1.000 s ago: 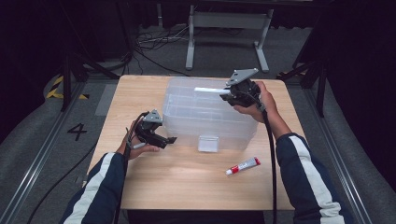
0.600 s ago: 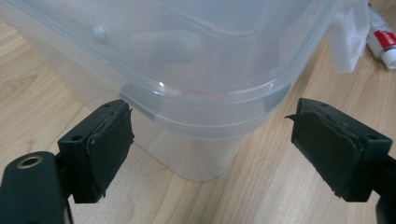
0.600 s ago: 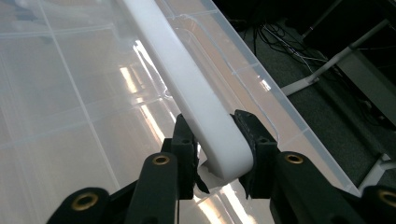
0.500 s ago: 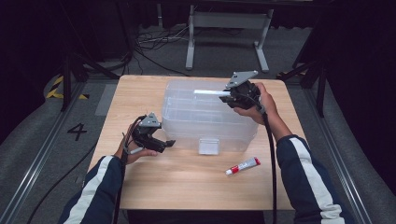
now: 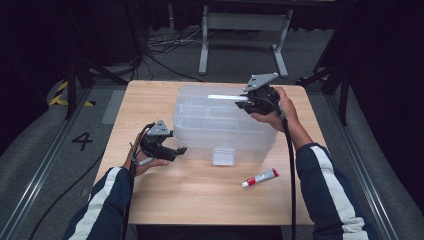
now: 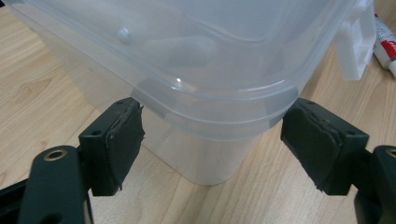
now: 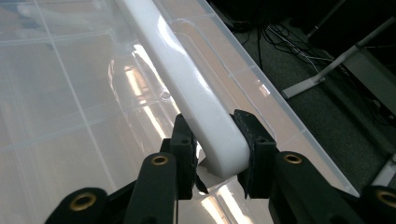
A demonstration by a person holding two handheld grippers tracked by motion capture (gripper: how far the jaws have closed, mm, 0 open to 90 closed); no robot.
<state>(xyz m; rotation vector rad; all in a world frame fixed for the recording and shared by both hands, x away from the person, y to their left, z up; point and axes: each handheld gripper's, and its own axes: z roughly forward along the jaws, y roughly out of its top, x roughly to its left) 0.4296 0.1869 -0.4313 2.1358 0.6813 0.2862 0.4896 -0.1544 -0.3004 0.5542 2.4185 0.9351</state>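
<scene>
Right gripper (image 7: pixel 215 154): jaws clenched on white handle (image 7: pixel 187 88) atop clear storage box (image 5: pixel 220 125), mid-counter (image 5: pixel 150 200).
Left gripper (image 6: pixel 212 144): jaws released, just closing, straddling box's near-left corner.
High view: tube (image 5: pixel 260 177) near front edge.

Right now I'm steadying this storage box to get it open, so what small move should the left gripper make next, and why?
Probably finish closing the left gripper on the corner of the clear box. Its jaws have just been closing, yet both pads stand apart from the plastic, the corner between them. The right gripper already clamps the white handle on the lid, so bracing the corner likely comes next.
</scene>
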